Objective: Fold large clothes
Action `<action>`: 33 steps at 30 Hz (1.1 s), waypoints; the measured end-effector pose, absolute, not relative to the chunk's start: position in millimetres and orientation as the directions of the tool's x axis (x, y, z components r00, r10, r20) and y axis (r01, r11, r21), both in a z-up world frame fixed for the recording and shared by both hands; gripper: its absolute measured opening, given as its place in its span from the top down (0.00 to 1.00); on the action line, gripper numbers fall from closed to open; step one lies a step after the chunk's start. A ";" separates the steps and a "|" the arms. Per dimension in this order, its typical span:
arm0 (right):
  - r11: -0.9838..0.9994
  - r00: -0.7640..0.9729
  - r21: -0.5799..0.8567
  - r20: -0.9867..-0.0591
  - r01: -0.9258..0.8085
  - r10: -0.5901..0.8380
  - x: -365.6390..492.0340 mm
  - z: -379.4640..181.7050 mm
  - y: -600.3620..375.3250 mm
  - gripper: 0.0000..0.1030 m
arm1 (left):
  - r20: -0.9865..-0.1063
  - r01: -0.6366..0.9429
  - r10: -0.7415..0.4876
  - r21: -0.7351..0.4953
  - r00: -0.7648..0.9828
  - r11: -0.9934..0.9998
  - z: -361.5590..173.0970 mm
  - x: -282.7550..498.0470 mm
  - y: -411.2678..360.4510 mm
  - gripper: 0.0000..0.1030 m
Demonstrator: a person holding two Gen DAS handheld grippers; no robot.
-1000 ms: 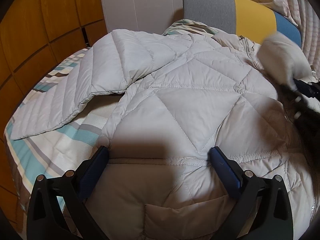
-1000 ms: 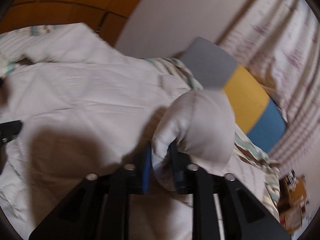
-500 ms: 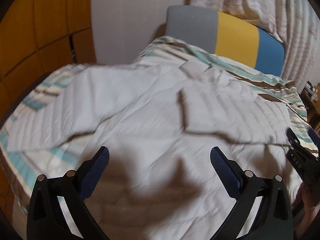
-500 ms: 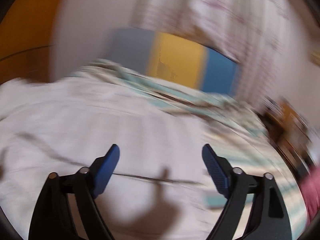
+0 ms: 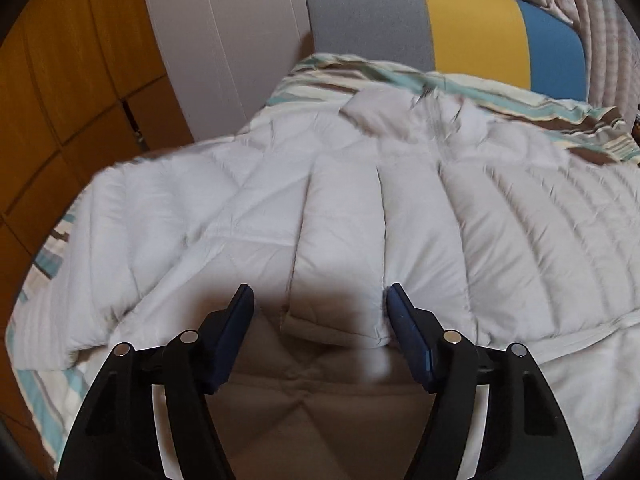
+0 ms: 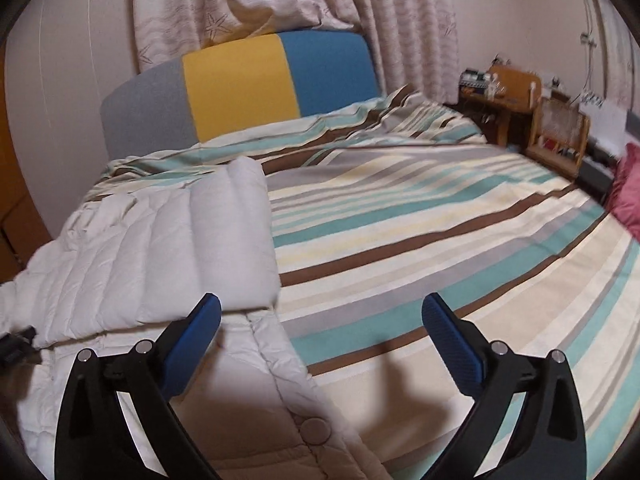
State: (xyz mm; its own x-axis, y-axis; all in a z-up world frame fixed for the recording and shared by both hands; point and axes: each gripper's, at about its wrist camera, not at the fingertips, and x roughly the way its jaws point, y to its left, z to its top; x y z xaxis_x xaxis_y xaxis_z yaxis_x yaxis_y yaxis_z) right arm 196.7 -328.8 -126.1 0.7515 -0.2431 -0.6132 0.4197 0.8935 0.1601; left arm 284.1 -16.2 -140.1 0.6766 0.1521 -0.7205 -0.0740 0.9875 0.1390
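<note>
A second ago the sleeve (image 5: pixel 340 248) was pinched in the right gripper (image 6: pixel 320 336) and carried above the coat (image 5: pixel 500 240); now it is laid flat across the coat's front, its cuff end pointing toward the left gripper (image 5: pixel 320 320), and the right gripper is released. The left gripper, which was spread wide over the coat's lower front a second ago, is now seen with its jaws drawn closer together but parted, framing the cuff without any cloth being pinched; whether the fingers (image 5: pixel 236 332) touch the fabric cannot be told. The right gripper is held wide apart with nothing between its blue pads (image 6: pixel 452 344), above the coat's right edge and the striped bedcover (image 6: pixel 440 240). The pale quilted coat is spread on the bed, near the left side of the cover, with the other sleeve (image 5: pixel 132 240) folded in at the left and a round snap button (image 6: pixel 316 430) seen on its front edge in the right wrist view. A headboard (image 6: pixel 240 88) in grey, yellow and blue is seen behind the bed, and a small wooden shelf (image 6: pixel 512 96) stands at the far right
</note>
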 end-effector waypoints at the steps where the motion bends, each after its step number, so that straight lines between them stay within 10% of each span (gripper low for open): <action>1: 0.894 0.747 0.171 -0.625 0.414 -0.226 197.1 -127.3 -329.1 0.02 | -0.733 -0.068 0.111 0.088 0.671 0.994 -144.8 283.6 -8.3 0.32; 25: 0.893 0.529 -0.132 -0.764 0.430 -0.368 365.7 -168.8 -335.1 0.02 | -0.747 -0.060 0.055 0.021 0.663 0.998 -156.7 292.2 -2.6 0.18; 33: 0.884 0.628 0.017 -0.710 0.467 -0.318 312.0 -131.5 -348.8 0.02 | -0.747 -0.060 0.050 0.014 0.663 0.998 -157.1 291.6 -2.4 0.18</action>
